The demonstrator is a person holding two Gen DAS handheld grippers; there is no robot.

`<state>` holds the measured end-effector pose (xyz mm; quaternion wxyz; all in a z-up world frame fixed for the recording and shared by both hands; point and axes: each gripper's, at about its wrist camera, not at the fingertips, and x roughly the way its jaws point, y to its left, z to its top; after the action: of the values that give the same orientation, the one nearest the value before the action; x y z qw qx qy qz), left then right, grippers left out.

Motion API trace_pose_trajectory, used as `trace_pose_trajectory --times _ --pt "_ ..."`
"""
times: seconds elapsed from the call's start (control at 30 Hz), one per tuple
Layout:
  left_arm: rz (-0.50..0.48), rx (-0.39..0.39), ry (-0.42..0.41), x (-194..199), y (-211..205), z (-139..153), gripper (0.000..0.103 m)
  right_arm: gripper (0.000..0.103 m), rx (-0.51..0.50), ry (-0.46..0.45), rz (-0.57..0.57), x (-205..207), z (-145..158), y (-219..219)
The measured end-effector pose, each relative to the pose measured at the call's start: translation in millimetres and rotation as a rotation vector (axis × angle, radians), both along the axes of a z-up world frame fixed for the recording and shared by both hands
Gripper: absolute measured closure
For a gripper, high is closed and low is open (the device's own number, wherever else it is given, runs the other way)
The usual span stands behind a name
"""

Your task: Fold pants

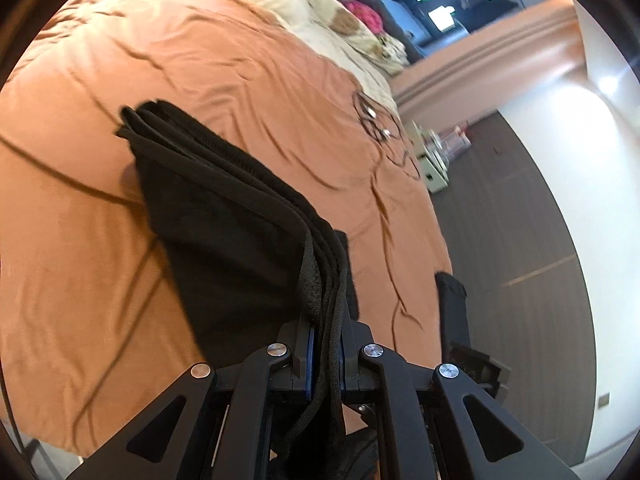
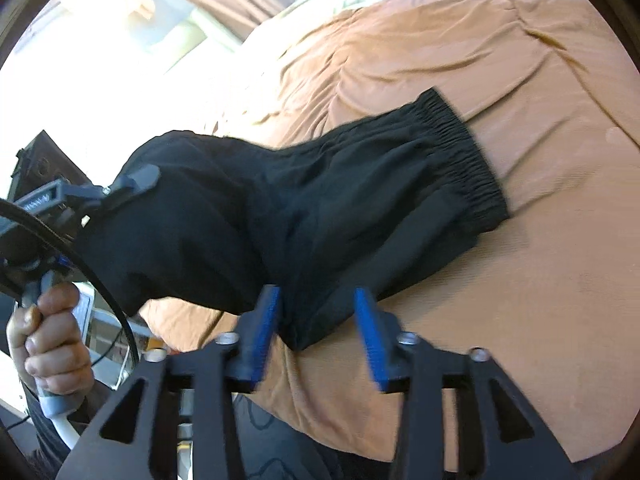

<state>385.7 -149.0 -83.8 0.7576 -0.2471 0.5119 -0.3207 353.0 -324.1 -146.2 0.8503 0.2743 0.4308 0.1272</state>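
Note:
The black pants (image 1: 224, 216) lie folded in layers on the orange bedspread (image 1: 80, 240). My left gripper (image 1: 326, 344) is shut on the stacked edges of the pants and lifts that end. In the right wrist view the pants (image 2: 320, 208) stretch from the elastic waistband (image 2: 460, 152) on the bed to the left gripper (image 2: 132, 184) at the left, which holds the other end raised. My right gripper (image 2: 318, 320) is open, its blue pads (image 2: 264, 328) on either side of a lower corner of the pants, not closed on it.
The bed's edge runs along the right in the left wrist view, with dark floor (image 1: 520, 220) and a white wall beyond. A cable (image 1: 380, 128) lies on the bedspread. Pillows and cream bedding (image 1: 320, 0) are at the far end. A bright window (image 2: 100, 40) is at the left.

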Motion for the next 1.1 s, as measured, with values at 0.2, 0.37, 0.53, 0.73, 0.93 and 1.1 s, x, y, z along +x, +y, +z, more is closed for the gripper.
trace_pose_trajectory --times 0.2,0.37,0.53,0.73,0.93,1.1 --pt "-0.069 0.023 0.022 0.5 -34.0 -7.6 0.095 0.054 0.033 -0.021 -0.053 -16.5 -0.7 -9.2" --pt "-0.133 0.046 0.041 -2.0 -60.9 -14.5 0.095 0.054 0.036 -0.009 -0.090 -33.8 -3.8 -18.1" --pt "-0.198 0.072 0.073 -4.3 -91.1 -30.1 0.095 0.054 0.038 -0.003 -0.112 -49.4 -6.8 -25.7" --pt "-0.258 0.085 0.120 -16.5 -121.2 -52.5 0.094 0.054 0.094 0.025 -0.157 -69.3 -12.4 -44.2" --pt "-0.288 0.038 0.182 -23.8 -120.3 -63.5 0.040 0.034 0.210 0.000 -0.165 -70.4 -14.8 -61.8" --pt "-0.246 0.038 0.135 -14.4 -105.3 -47.6 0.026 0.032 0.219 0.005 -0.171 -59.6 -26.4 -68.0"
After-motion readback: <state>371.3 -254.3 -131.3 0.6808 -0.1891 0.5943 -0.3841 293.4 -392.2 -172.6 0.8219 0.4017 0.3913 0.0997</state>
